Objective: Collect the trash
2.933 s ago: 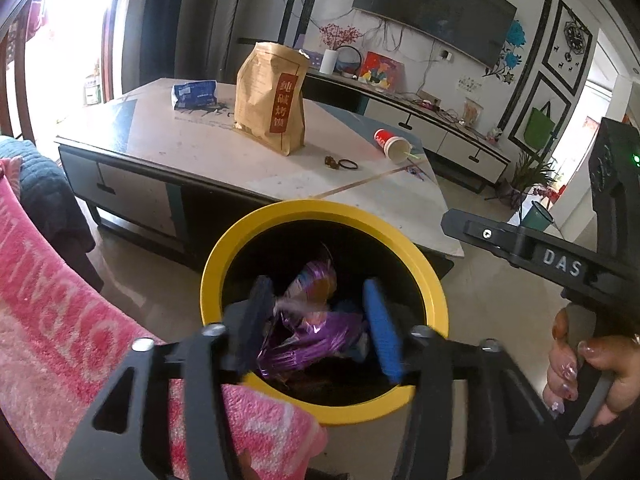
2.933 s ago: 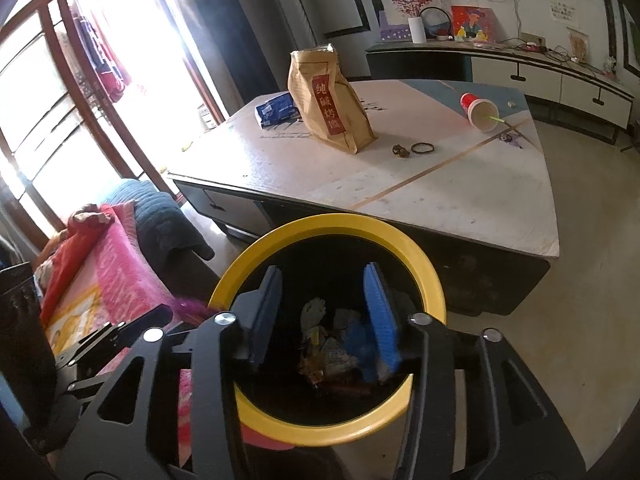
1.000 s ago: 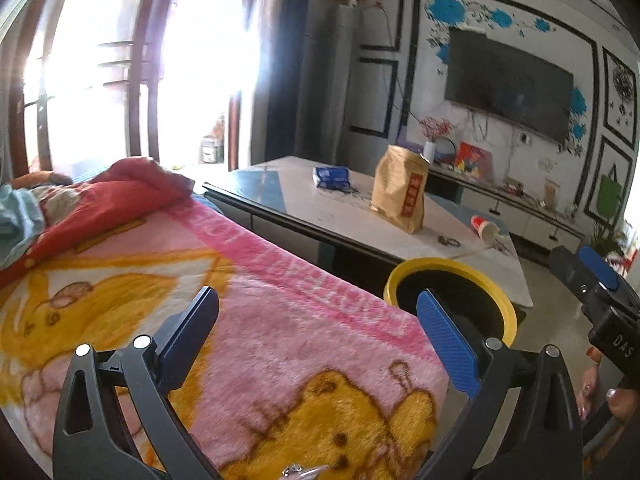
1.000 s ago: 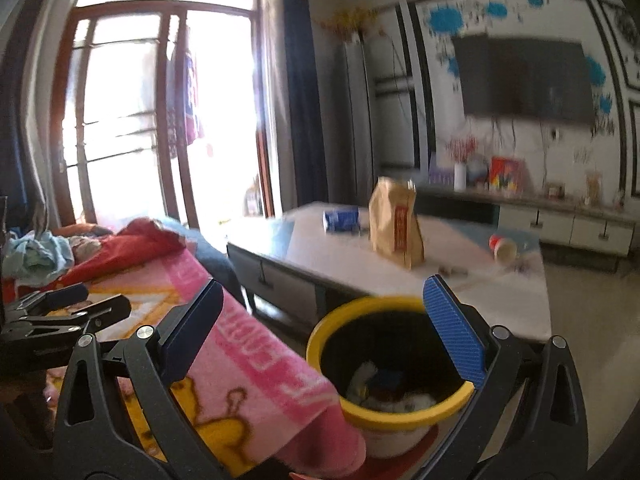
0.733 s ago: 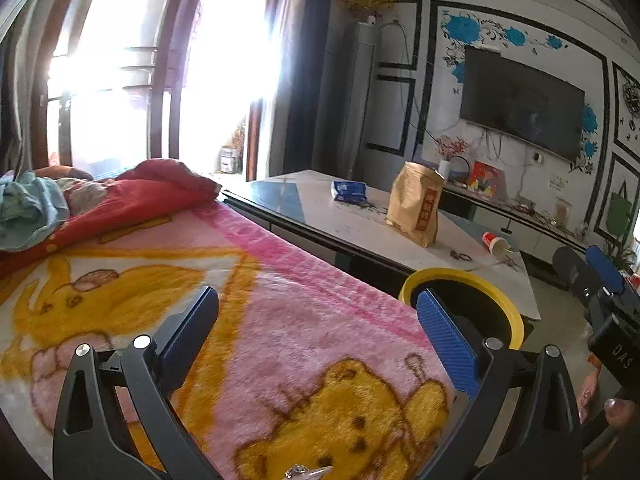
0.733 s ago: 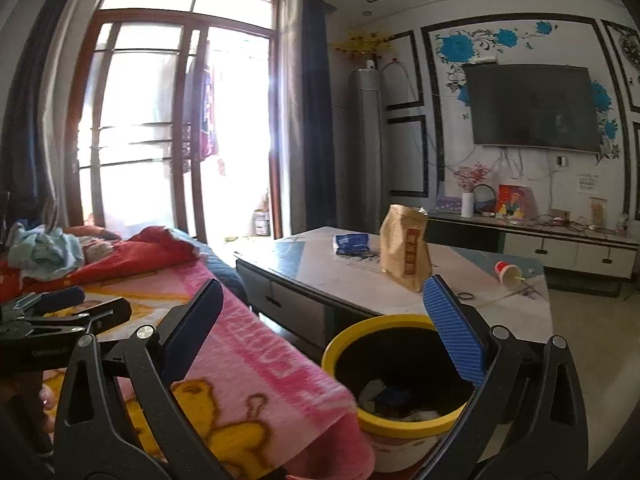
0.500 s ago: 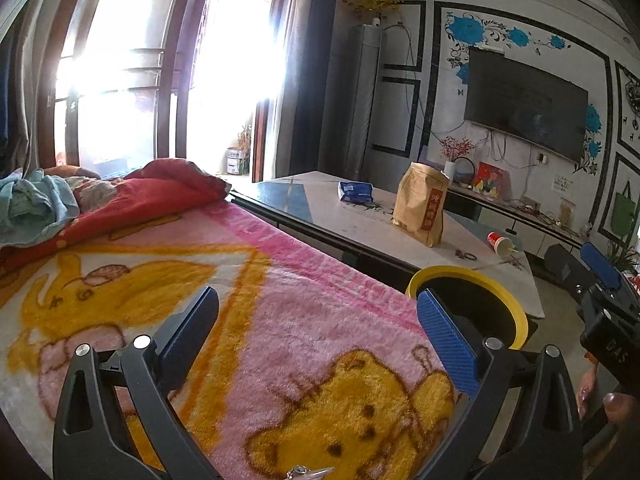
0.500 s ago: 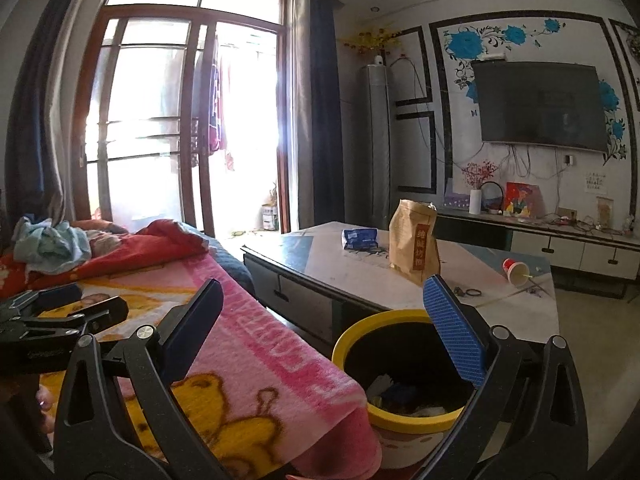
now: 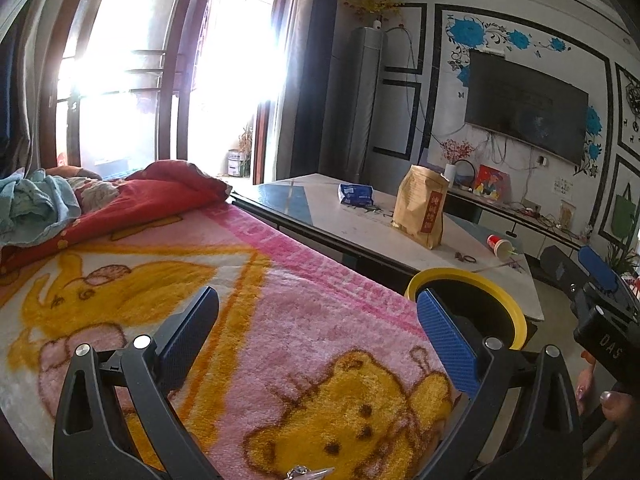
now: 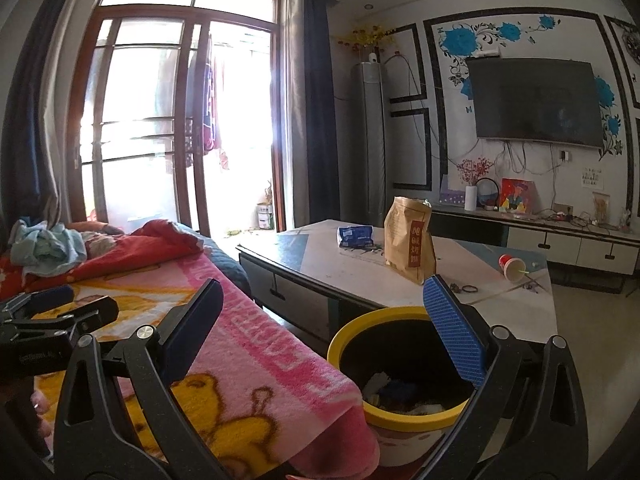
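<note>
Item: my left gripper (image 9: 316, 336). Jaws stood wide apart with nothing between them, hanging over the pink cartoon blanket (image 9: 280, 340). Moments earlier it had been low over the bin, closed on a purple wrapper; that wrapper was gone from it.

Item: my right gripper (image 10: 320, 328). Jaws likewise spread and empty, raised from the bin mouth to a level view of the room.

Item: yellow-rimmed bin (image 10: 400, 412). It stood on the floor between the blanket's edge and the low table (image 10: 500, 304), with mixed scraps visible inside. I could not pick out the purple wrapper among them.

Item: candidates left on the table. Blue packet (image 10: 355, 236), brown paper bag (image 10: 409, 251) standing upright, tipped red cup (image 10: 512, 267), small dark bits (image 10: 464, 289) near the bag.

Assessment: one drop looked finished, and both tools were free. I judged the next step a reach across to the table, the tipped cup being nearest my right gripper.
</note>
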